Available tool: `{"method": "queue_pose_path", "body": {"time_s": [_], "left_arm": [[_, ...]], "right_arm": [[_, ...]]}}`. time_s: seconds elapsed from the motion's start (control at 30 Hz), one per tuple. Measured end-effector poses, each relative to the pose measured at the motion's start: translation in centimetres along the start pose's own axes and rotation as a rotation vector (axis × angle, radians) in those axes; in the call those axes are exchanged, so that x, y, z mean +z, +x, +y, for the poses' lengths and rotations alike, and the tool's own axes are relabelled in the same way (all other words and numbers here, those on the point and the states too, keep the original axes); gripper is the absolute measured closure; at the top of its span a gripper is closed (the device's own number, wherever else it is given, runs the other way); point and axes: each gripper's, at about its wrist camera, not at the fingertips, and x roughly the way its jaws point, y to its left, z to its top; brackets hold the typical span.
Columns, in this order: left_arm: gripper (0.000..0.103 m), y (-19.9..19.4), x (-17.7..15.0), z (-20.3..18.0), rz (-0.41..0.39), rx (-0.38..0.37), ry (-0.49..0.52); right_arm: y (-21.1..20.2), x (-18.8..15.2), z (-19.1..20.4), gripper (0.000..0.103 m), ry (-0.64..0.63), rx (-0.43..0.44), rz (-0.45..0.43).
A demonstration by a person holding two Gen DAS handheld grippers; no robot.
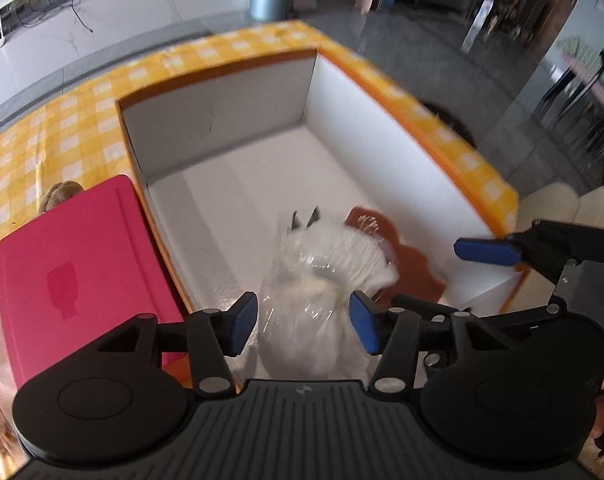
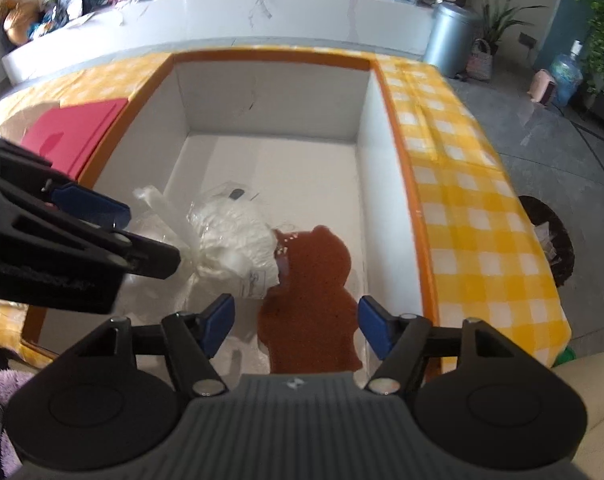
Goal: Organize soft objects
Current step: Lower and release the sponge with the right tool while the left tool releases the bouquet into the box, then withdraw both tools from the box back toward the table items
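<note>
A table under a yellow-and-white checked cloth carries a large open cardboard box with white inside walls and an orange rim, and a flat pink lid lies just beside the box on its left.

On the box floor, near the front, rest two soft things that touch each other. The larger is a white fluffy bundle wrapped in a clear plastic bag; the smaller, to its right, is a flat brown bear-shaped plush piece.

The bagged bundle looks light and squashy, and its film is probably slippery and crinkly, so a pinch on loose plastic alone could slide off; gathering the bag's bunched neck or squeezing the padded middle seems the surer hold. The brown piece looks limp and thin, best taken by an edge.

The left gripper stands released, its blue pads either side of the bag's near end without pressing it. The right gripper is likewise spread, straddling the lower part of the brown plush piece, the pads apart from it. Neither holds anything; both things lie in the box.
</note>
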Motion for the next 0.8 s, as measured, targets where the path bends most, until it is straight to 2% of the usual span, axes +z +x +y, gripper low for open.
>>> {"method": "queue_pose_path", "body": {"time_s": [0.03,0.1,0.23,0.33,0.43,0.5,0.57,0.67,0.8], "left_arm": [[0.036,-0.5,-0.3,0.2,-0.020,-0.011,-0.003],[0.033,-1.3,-0.8,0.4,-0.056,-0.013,-0.012],[0.033,-3.3,-1.8,0.4,-0.114,-0.015,-0.013],[0.033,-5.8,-3.3,0.5,-0.210,-0.012,-0.016],[0.034,-8.3,-6.2,1.1,-0.333,-0.026,-0.072],[0.034,-9.7,-8.5,1.1,-0.381,-0.029,-0.078],[0.034,-10.6,-11.0,1.2,-0.414,-0.001,-0.089],[0.034,-11.2,-14.7,1.1,-0.411,0.039,-0.105],[0.036,-10.8,-18.8,0.2,-0.345,0.128,-0.064]], "right_arm": [[-0.4,-0.1,-0.2,0.028,0.014,-0.001,-0.015],[-1.3,-0.6,-0.4,0.022,0.043,-0.002,-0.050],[-2.9,-1.2,-0.2,0.022,0.077,-0.003,-0.093],[-4.5,-1.7,0.4,0.022,0.104,-0.001,-0.140],[-6.0,-2.4,0.6,0.022,0.161,-0.012,-0.199],[-7.0,-3.0,0.6,0.022,0.218,-0.010,-0.231],[-7.7,-3.8,0.5,0.022,0.277,0.001,-0.255],[-8.8,-4.9,0.7,0.021,0.346,0.005,-0.289],[-9.8,-6.3,1.7,0.021,0.391,0.020,-0.320]]}}
